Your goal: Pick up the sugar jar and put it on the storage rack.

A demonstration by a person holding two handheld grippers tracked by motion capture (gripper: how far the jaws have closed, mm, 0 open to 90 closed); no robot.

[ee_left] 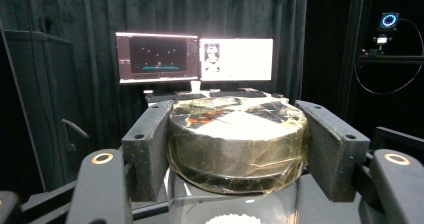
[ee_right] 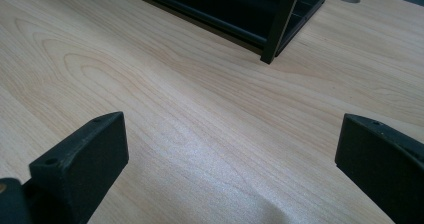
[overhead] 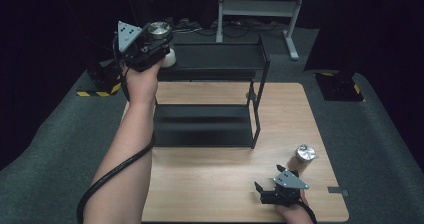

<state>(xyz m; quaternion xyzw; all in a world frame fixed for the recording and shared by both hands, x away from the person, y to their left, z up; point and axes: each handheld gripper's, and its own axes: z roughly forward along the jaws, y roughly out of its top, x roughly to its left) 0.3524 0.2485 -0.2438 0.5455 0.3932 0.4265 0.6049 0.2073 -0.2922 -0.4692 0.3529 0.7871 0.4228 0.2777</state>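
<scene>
Two jars are in play. The left tongs [overhead: 159, 40] are clamped on the metal lid [ee_left: 235, 134] of the first jar [overhead: 169, 58], which they hold in the air above the far left corner of the desk [overhead: 210, 184], level with the left end of the top shelf [overhead: 215, 59] of the black rack [overhead: 207, 126]. In the left gripper view both pads bear squarely on the lid's rim, one on each side, with no visible tilt. The second jar [overhead: 301, 158] stands upright near the right edge of the desk, well apart from the rack. The right tongs [overhead: 266, 191] rest low at the near right corner, jaws wide and holding nothing; bare wood lies between them in the right gripper view.

Assessment: the step in hand appears to be placing the held jar on the top shelf.

Recommendations:
- Keep the jar upright; the hold is on the lid alone, so any swing loads the seal.
- Carry the base clear over the shelf's raised front lip before lowering.
- Set it down well inside the left end, away from the edge.
- Release only once the base sits flat on the shelf, then draw the tongs straight back.
- Hold the right tongs where they are, clear of the second jar.
</scene>
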